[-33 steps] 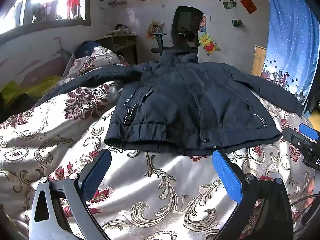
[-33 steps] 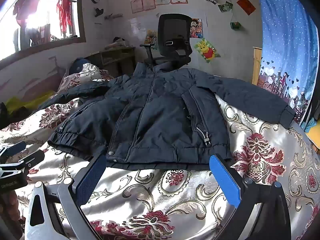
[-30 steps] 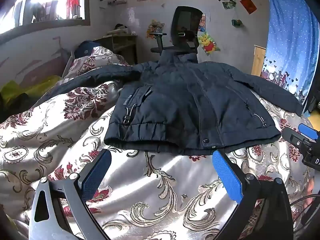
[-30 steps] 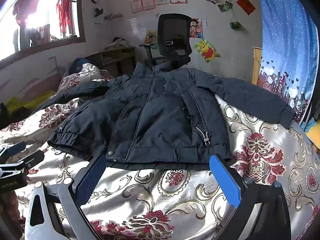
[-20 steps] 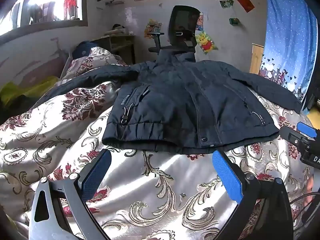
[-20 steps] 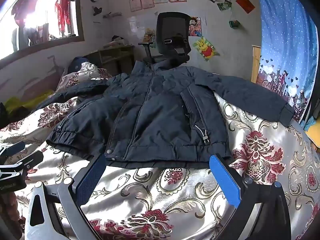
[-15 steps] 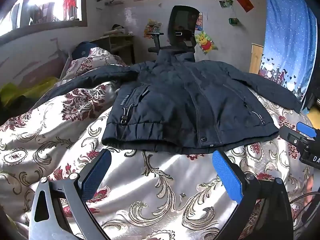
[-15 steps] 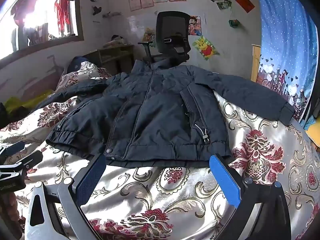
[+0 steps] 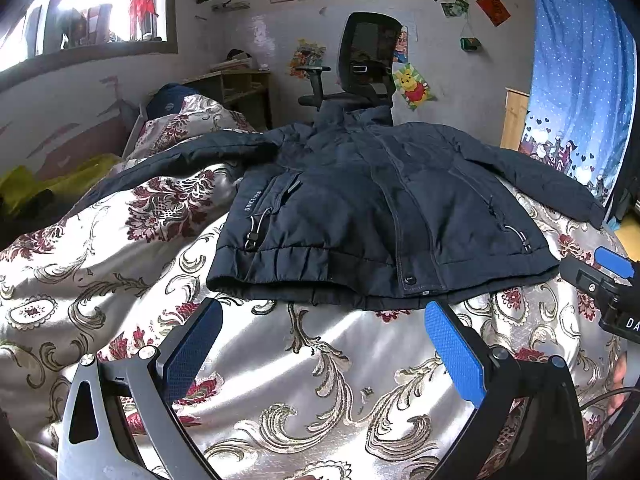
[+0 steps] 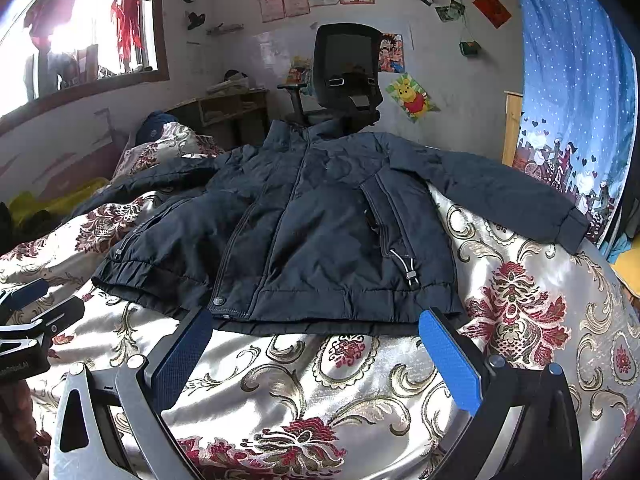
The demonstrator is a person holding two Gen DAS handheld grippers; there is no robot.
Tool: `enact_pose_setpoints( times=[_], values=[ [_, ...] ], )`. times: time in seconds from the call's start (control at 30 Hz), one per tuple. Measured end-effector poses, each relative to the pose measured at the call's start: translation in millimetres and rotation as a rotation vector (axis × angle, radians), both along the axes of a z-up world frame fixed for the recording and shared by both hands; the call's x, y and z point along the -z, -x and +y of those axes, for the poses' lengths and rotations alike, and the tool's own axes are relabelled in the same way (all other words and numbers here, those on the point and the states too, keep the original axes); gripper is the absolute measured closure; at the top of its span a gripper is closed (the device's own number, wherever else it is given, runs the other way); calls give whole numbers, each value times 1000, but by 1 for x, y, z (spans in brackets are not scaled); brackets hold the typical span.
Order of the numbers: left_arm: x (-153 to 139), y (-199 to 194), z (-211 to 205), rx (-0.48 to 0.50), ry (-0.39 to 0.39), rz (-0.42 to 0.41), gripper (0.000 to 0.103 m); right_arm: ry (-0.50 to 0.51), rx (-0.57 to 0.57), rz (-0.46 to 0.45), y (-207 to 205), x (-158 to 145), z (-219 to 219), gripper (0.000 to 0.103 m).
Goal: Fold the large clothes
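A dark navy padded jacket lies flat, front up and closed, on a floral satin bedspread, sleeves spread to both sides; it also shows in the right wrist view. My left gripper is open and empty, hovering just short of the jacket's hem near its left half. My right gripper is open and empty, just short of the hem near the right half. The right gripper's tip also shows at the right edge of the left wrist view.
The bedspread covers a rumpled bed. A black office chair stands behind the collar. A wooden desk is at the back left, a blue curtain at the right, a window at the left.
Both grippers have crept slightly forward toward the jacket's hem. The jacket has not moved.
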State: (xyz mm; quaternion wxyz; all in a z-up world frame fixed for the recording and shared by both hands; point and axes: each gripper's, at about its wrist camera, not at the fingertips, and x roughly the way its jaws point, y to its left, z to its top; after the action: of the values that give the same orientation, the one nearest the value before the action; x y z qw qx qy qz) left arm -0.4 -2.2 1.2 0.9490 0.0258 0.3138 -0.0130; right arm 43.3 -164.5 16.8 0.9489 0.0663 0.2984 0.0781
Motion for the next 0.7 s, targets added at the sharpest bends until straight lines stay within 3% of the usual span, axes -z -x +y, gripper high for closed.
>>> enact_pose_setpoints(
  times=[0.7],
  values=[
    [-1,2,1,2,-1,1,4,1,-1,1,0,0,0,0]
  ],
)
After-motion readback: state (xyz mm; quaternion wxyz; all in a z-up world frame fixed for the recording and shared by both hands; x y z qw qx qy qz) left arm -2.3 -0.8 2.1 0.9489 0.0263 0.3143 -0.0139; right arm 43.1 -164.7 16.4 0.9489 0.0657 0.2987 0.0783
